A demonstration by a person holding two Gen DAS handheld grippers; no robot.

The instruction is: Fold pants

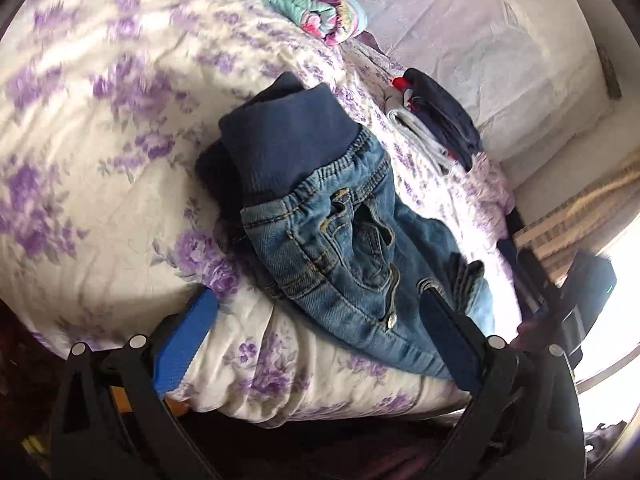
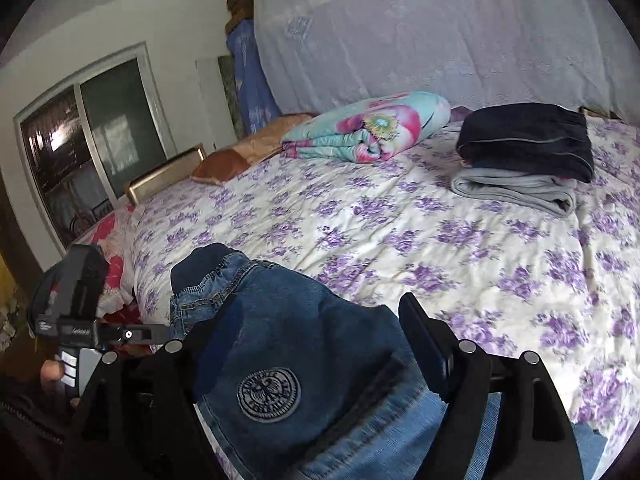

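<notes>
Small blue jeans [image 1: 336,232] with a wide navy waistband [image 1: 288,136] lie crumpled near the front edge of the bed. In the left wrist view my left gripper [image 1: 316,292] is spread wide open. Its blue-padded finger [image 1: 188,336] rests on the bedspread and its other finger [image 1: 448,328] lies over a jean leg. In the right wrist view the jeans [image 2: 288,320], showing a round stitched emblem [image 2: 268,394], lie loose between the wide jaws of my right gripper [image 2: 304,312]. Denim covers its left finger.
The bed has a purple-flowered cover [image 2: 400,220]. A stack of folded clothes [image 2: 524,148], navy on grey, sits at the back right. A rolled floral blanket [image 2: 360,128] lies by the lace-draped headboard. A hand [image 2: 54,376] holds the left gripper's handle.
</notes>
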